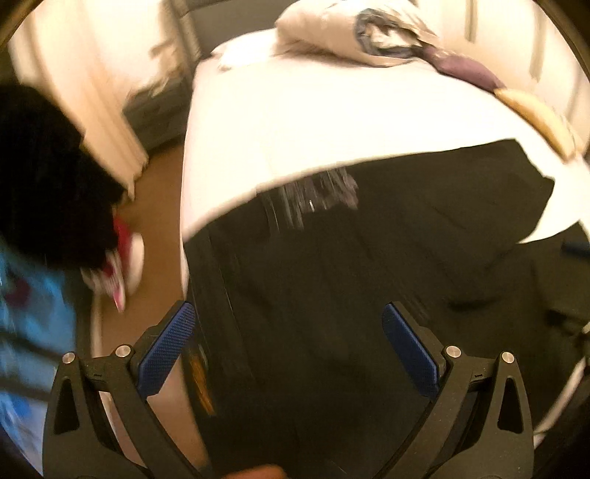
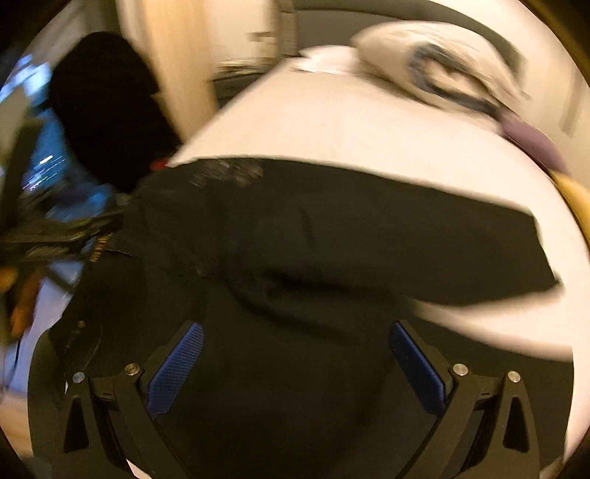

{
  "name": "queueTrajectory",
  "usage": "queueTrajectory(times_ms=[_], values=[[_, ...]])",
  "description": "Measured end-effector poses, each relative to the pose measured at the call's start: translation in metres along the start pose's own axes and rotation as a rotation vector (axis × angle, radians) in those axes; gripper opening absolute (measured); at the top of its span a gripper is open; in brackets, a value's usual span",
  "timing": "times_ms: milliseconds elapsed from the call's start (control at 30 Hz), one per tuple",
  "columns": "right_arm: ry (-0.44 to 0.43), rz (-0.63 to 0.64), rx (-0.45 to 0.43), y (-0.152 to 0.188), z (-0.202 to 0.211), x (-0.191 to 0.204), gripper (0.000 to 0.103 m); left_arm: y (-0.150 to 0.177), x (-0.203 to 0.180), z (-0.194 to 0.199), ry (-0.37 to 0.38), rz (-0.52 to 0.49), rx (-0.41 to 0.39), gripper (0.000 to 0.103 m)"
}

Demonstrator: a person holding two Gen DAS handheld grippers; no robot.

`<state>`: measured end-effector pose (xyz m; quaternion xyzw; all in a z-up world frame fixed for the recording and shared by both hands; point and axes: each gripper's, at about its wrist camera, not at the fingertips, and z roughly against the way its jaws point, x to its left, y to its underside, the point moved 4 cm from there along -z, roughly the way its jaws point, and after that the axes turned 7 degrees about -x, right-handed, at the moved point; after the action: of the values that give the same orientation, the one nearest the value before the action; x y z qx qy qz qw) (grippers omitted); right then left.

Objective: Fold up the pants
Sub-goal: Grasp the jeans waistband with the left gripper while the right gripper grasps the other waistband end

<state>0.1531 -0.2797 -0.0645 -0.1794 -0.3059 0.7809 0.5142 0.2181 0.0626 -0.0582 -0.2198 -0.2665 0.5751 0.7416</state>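
bed (image 1: 332, 121) | white sheet | on it: black pants (image 1: 368, 258), rumpled duvet (image 1: 350, 33)

Black pants (image 1: 368, 258) on white bed (image 1: 313, 121); blue-padded tongs (image 1: 287, 331).

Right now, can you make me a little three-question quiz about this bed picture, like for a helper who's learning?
1. True or false: both grippers, left gripper and right gripper, are open.
2. What do the black fabric pants lie on?
A. wooden chair
B. white bed sheet
C. floor
3. Fill in: the crumpled pale duvet sits at the bed's ___ end.

Key: 1 true; 2 B; 3 far
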Motion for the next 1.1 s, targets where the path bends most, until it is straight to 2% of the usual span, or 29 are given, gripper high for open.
queueTrajectory(times_ms=[100,200,233,300,467,600,800,900,933,967,1000,1033,1100], values=[[-0.096,0.117,-0.006,-0.035,-0.020,-0.016,0.102,-0.036,0.014,-0.038,0.073,-0.053,0.011,0.103],[-0.166,0.220,0.014,-0.065,-0.043,-0.029,0.091,-0.072,0.019,-0.079,0.139,-0.137,0.030,0.103],[-0.196,0.262,0.034,-0.078,-0.055,-0.033,0.083,-0.084,0.018,-0.094,0.149,-0.185,0.029,0.103],[-0.233,0.302,0.057,-0.092,-0.072,-0.041,0.077,-0.100,0.014,-0.118,0.198,-0.255,0.047,0.103],[-0.292,0.365,0.063,-0.114,-0.103,-0.049,0.074,-0.103,0.020,-0.171,0.262,-0.366,0.152,0.103],[-0.324,0.429,0.086,-0.119,-0.129,-0.042,0.064,-0.092,0.030,-0.213,0.296,-0.403,0.268,0.101],[-0.337,0.479,0.145,-0.124,-0.163,-0.040,0.057,-0.091,0.040,-0.244,0.383,-0.309,0.339,0.097],[-0.336,0.502,0.180,-0.128,-0.178,-0.039,0.055,-0.093,0.039,-0.247,0.418,-0.315,0.344,0.082],[-0.334,0.511,0.193,-0.129,-0.184,-0.039,0.053,-0.089,0.041,-0.246,0.435,-0.314,0.347,0.067],[-0.330,0.521,0.202,-0.129,-0.188,-0.038,0.052,-0.090,0.039,-0.244,0.452,-0.313,0.351,0.047],[-0.329,0.534,0.217,-0.131,-0.193,-0.037,0.052,-0.091,0.035,-0.240,0.474,-0.317,0.353,0.036],[-0.327,0.542,0.225,-0.132,-0.195,-0.033,0.049,-0.092,0.032,-0.237,0.468,-0.332,0.348,0.017],[-0.322,0.554,0.241,-0.134,-0.199,-0.030,0.048,-0.094,0.028,-0.231,0.449,-0.359,0.328,0.012]])
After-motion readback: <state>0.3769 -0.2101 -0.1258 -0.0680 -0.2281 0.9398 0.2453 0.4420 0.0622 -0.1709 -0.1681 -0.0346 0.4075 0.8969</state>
